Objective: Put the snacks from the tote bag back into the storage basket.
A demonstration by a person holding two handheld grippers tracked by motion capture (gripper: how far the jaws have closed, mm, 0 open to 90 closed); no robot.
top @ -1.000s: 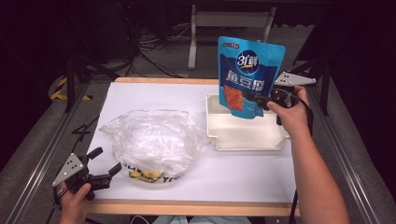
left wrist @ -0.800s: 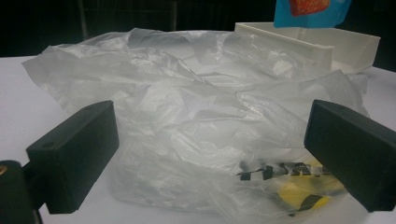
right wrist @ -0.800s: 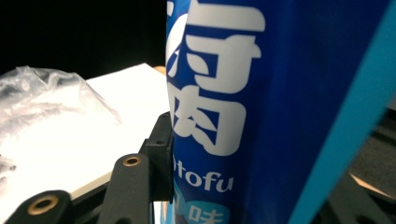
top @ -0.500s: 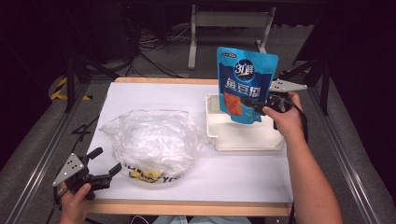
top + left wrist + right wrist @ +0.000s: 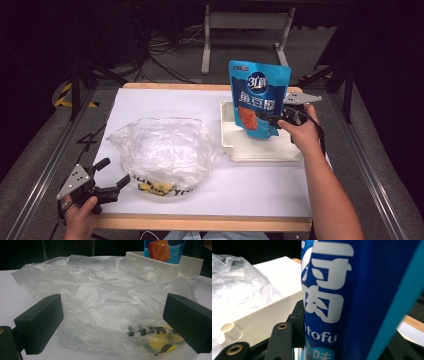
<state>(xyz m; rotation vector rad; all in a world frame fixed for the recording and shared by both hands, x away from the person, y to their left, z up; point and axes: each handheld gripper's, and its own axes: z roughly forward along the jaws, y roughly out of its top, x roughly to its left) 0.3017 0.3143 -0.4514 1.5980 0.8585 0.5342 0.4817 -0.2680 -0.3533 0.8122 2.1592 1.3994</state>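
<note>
High view: the table [image 5: 150,100] carried a crumpled clear bag [image 5: 162,150] at left-centre and a white tray [image 5: 227,125] to its right; a blue pouch [image 5: 259,100] stood upright over the tray's back half.
Right gripper view: the pouch [image 5: 362,290] was seen from very near, with white characters and the word "tofu" on its face, lettering too small to read from above. One black jaw lay flat against the pouch's face; the tray [image 5: 274,307] lay behind it and the bag [image 5: 237,282] beyond.
Left gripper view: the bag [image 5: 107,310] sat close ahead, with yellow and black print at its lower right. The tray [image 5: 190,263] and the pouch's orange window [image 5: 160,250] appeared behind the bag.
Right gripper [image 5: 267,119]: clamped on the pouch at its right side, low on the pack, jaws nearly together with only the thin pack between them.
Left gripper [image 5: 111,172]: jaws wide apart, nothing between them, held at the table's near left corner, just short of the bag and not touching it.
Pouch: upright, its lower edge inside the tray; whether it rested on the tray floor could not be told.
Bag: lying on the table just left of the tray.
</note>
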